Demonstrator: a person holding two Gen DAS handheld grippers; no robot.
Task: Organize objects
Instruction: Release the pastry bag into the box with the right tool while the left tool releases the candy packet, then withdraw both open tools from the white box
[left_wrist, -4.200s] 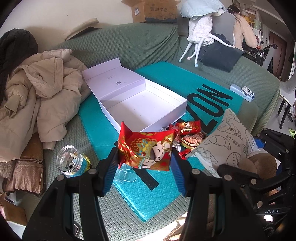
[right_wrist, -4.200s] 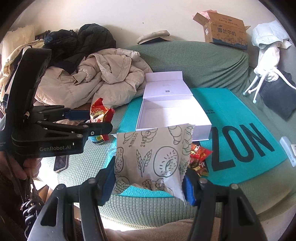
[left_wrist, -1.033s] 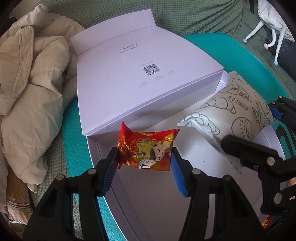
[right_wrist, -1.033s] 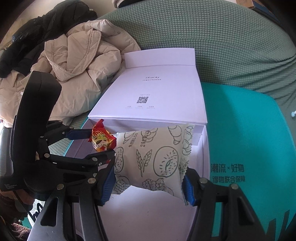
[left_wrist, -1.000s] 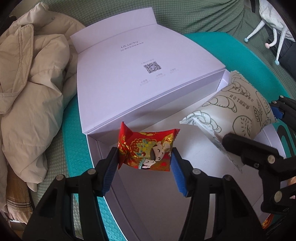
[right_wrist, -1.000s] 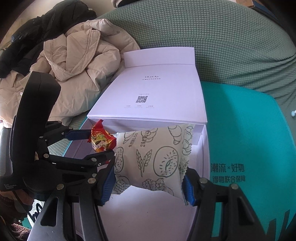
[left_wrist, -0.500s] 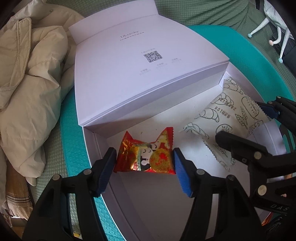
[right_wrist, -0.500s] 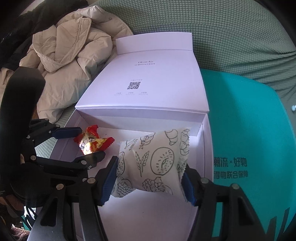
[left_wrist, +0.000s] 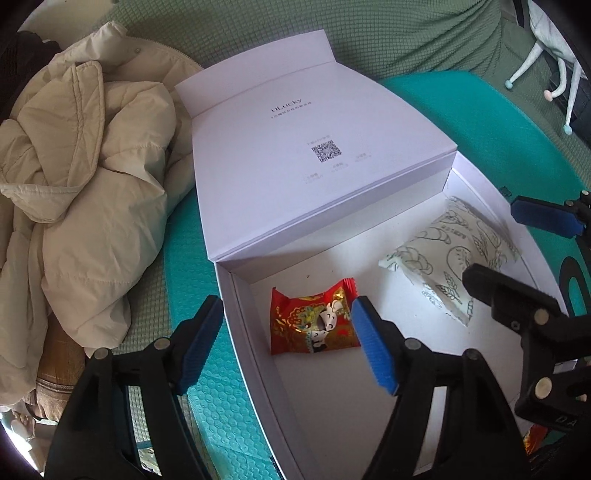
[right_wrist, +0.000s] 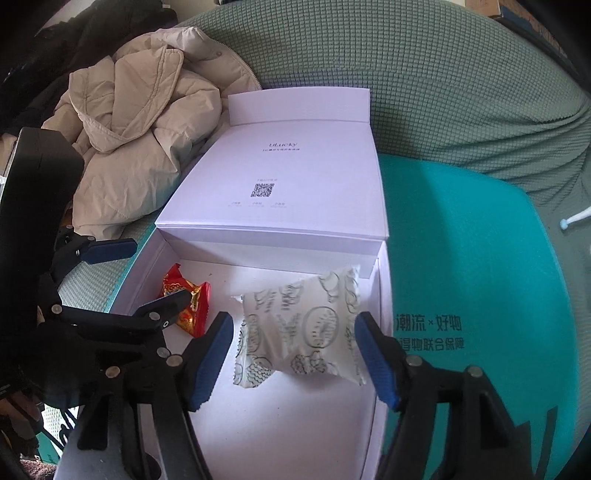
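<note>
Grippers first: we see our left gripper (left_wrist: 288, 343) spread wide, its blue-padded fingers holding nothing. Its left finger hangs outside the left wall of the white rectangular cardboard gift box (left_wrist: 236, 314), its right finger over the box floor. The red and gold foil snack packet printed with a cartoon figure (left_wrist: 314, 321) lies flat on that floor between the two fingers, close to the right pad; whether it touches the pad we cannot tell.

Our right gripper (right_wrist: 295, 350) is likewise spread wide and empty. The white plastic snack packet printed with line drawings of croissants, wheat and bread (right_wrist: 303, 328) lies inside the box between its blue pads, clear of both, near the back right corner. From this view the red packet (right_wrist: 186, 302) sits off to the left, partly hidden behind the left gripper's finger.

Beyond both grippers the box's hinged lid (right_wrist: 280, 184) lies folded back, showing the word "uLucky", a QR code and small lines of print too fine to read. The box rests on a teal bubble-textured mailer bag (right_wrist: 461, 258), which carries dark Chinese characters to the right of our right gripper. Further out and to the left lies a crumpled beige padded jacket (left_wrist: 74, 192), all on a green textured sofa cover (right_wrist: 443, 74).
</note>
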